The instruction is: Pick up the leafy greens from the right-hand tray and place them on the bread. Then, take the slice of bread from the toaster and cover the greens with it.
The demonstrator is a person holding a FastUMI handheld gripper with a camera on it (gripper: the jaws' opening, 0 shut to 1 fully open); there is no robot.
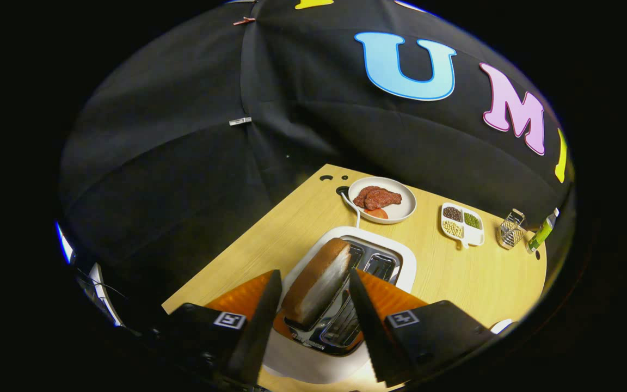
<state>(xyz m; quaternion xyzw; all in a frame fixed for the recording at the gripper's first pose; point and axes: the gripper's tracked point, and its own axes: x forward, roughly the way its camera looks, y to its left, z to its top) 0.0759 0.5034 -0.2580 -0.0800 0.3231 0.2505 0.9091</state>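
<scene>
A slice of bread (319, 283), brown crust and white face, stands tilted above the slots of the white toaster (407, 262). My gripper (313, 272) hangs over the toaster, and the slice fills the gap between its two orange-backed fingers (262, 321). Both fingers press on the slice's sides. The lower end of the slice sits at the mouth of the near slot, and I cannot tell if it has left the slot.
On the wooden table (270, 239) beyond the toaster stands a white plate (409, 209) with brown meat (377, 197). To its right are a divided dish of beans (461, 223), a wire rack (511, 228) and a green bottle (542, 234). The toaster's cable (352, 211) runs back.
</scene>
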